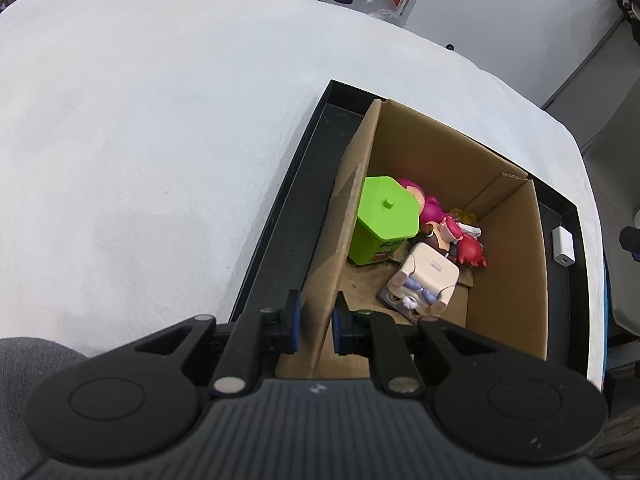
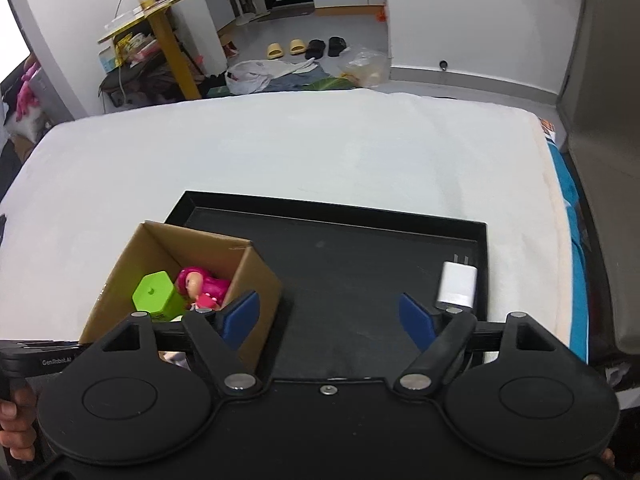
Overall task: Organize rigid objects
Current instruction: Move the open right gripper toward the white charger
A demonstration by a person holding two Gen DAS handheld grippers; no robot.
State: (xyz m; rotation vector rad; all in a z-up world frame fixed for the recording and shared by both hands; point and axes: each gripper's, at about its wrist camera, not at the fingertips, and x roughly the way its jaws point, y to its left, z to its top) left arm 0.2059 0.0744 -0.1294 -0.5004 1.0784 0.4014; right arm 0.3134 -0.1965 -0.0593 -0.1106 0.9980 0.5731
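A brown cardboard box (image 1: 508,248) (image 2: 120,276) stands inside a shallow black tray (image 1: 280,236) (image 2: 344,264). In the box lie a green hexagonal container (image 1: 384,216) (image 2: 154,294), a pink doll (image 1: 430,208) (image 2: 200,286), a red crab figure (image 1: 472,252) and a cream block figure (image 1: 424,280). My left gripper (image 1: 316,320) is shut on the box's near left wall. My right gripper (image 2: 330,318) hangs open over the bare tray floor, nothing between its blue pads. A white charger plug (image 2: 458,286) (image 1: 563,246) lies on the tray near the right rim.
The tray sits on a white cloth-covered table (image 1: 160,140) (image 2: 320,148). Beyond the far edge are slippers (image 2: 306,48), a heap of bags and clothes (image 2: 280,76) and a yellow side table (image 2: 160,20). A person's hand (image 2: 16,420) shows at the lower left.
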